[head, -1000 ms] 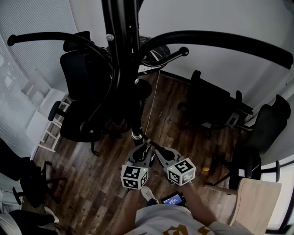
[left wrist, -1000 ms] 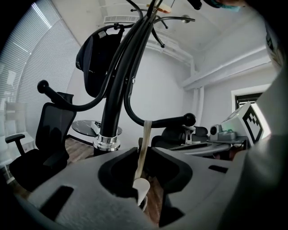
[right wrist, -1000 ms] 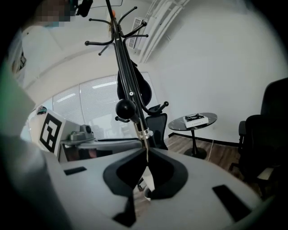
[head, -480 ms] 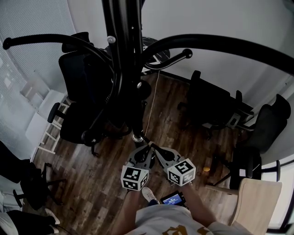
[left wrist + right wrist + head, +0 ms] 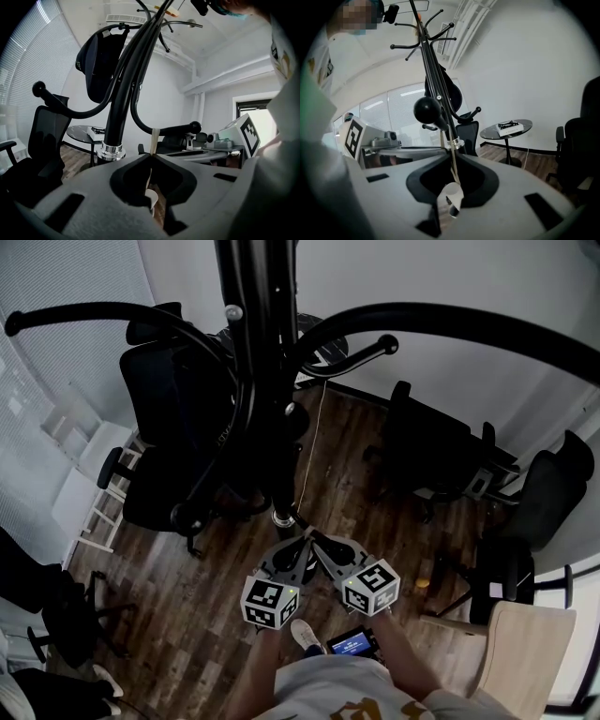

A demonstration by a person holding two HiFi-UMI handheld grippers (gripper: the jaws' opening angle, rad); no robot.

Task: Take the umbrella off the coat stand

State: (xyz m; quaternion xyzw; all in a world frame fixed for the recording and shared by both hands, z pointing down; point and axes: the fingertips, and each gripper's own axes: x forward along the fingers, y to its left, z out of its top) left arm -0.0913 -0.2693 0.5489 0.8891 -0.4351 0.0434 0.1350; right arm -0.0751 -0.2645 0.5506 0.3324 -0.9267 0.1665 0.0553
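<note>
The jaws of the left gripper (image 5: 152, 157) are pressed together at their tips, pinching a thin pale cord (image 5: 153, 139) that rises straight up from between them. The jaws of the right gripper (image 5: 453, 157) are likewise closed on that cord, and a small white loop of it curls in the hollow behind their tips. In the head view the two grippers meet nose to nose just near of the umbrella (image 5: 279, 493). It is a slim black shaft ending in a silver collar (image 5: 280, 517) and hanging close along the pole of the coat stand (image 5: 248, 324), clear of the wooden floor (image 5: 216, 615). The cord runs far and up toward a ball-tipped hook. Black office chairs (image 5: 169, 409) stand left and right.
</note>
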